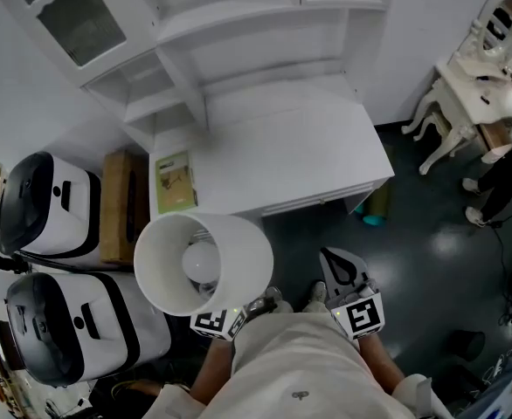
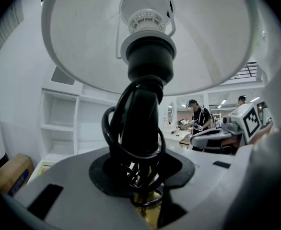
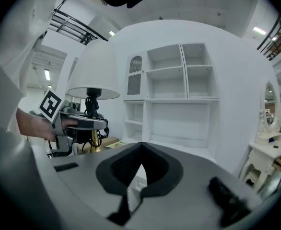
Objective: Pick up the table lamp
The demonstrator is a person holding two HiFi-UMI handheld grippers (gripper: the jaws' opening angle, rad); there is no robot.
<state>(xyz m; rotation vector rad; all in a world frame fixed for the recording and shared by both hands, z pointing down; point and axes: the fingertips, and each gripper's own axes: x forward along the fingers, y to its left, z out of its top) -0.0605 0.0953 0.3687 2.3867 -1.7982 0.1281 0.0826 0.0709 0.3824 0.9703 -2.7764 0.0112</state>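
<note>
The table lamp is off the ground. Its white shade (image 1: 230, 238) opens toward me in the head view, with the bulb (image 1: 200, 261) inside. In the left gripper view the shade (image 2: 83, 42) fills the top. Below it is the black stem (image 2: 140, 114) with a black cord looped round it, and a brass part lower down. My left gripper (image 2: 141, 176) is shut on that stem. In the right gripper view it shows holding the lamp (image 3: 93, 75) upright at the left. My right gripper (image 1: 333, 264) (image 3: 140, 150) hangs beside it, to the right, shut with nothing in it.
Ahead stands a white desk (image 1: 282, 147) with shelves above and a green booklet (image 1: 176, 182) on its left end. Left of it are a cardboard box (image 1: 121, 203) and two white-and-black appliances (image 1: 46, 203). A white dressing table (image 1: 483, 77) and a person (image 1: 509, 173) are at the right.
</note>
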